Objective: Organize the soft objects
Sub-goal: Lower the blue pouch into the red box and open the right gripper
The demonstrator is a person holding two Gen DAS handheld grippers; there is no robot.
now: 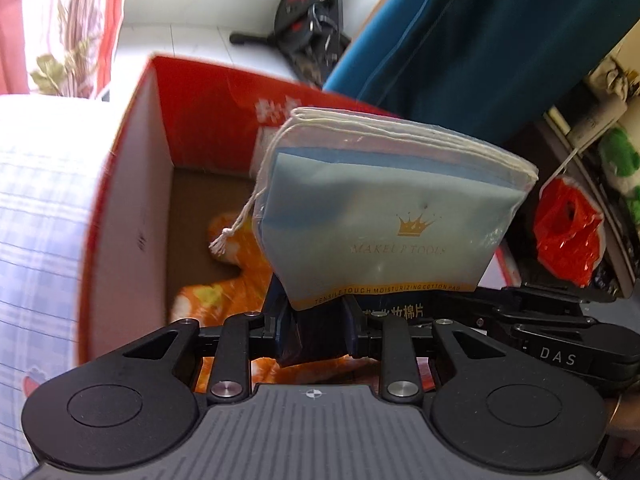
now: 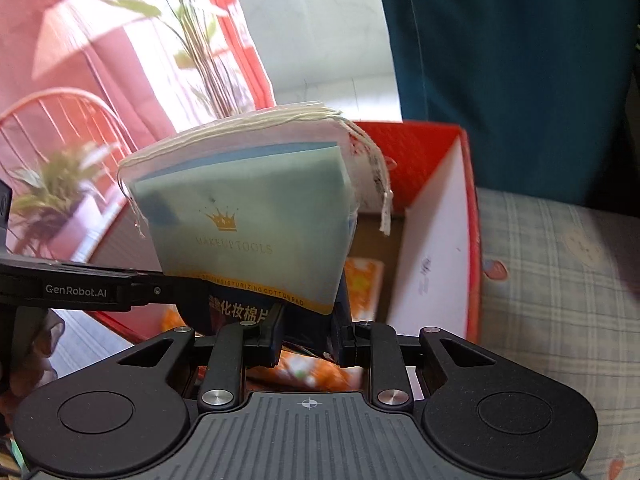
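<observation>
A clear drawstring pack of cotton pads (image 1: 384, 216) with a pale blue card and a gold crown hangs over an open red cardboard box (image 1: 132, 184). My left gripper (image 1: 316, 328) is shut on the pack's lower edge. The black frame of the right gripper (image 1: 560, 350) comes in from the right beneath the pack. In the right wrist view the same pack (image 2: 248, 216) stands upright, with my right gripper (image 2: 308, 332) shut on its bottom edge. An orange patterned soft item (image 1: 236, 292) lies on the box floor below, also visible as an orange patch (image 2: 364, 280) inside the box (image 2: 436, 240).
A plaid bedsheet (image 1: 36, 220) borders the box, also seen on its other side (image 2: 560, 280). Teal fabric (image 1: 500, 40) hangs behind. A red plastic bag (image 1: 568, 232) and a green plush (image 1: 618, 160) sit at the right. An exercise bike (image 1: 308, 12) stands on the floor; potted plants (image 2: 52, 196) stand by pink curtains.
</observation>
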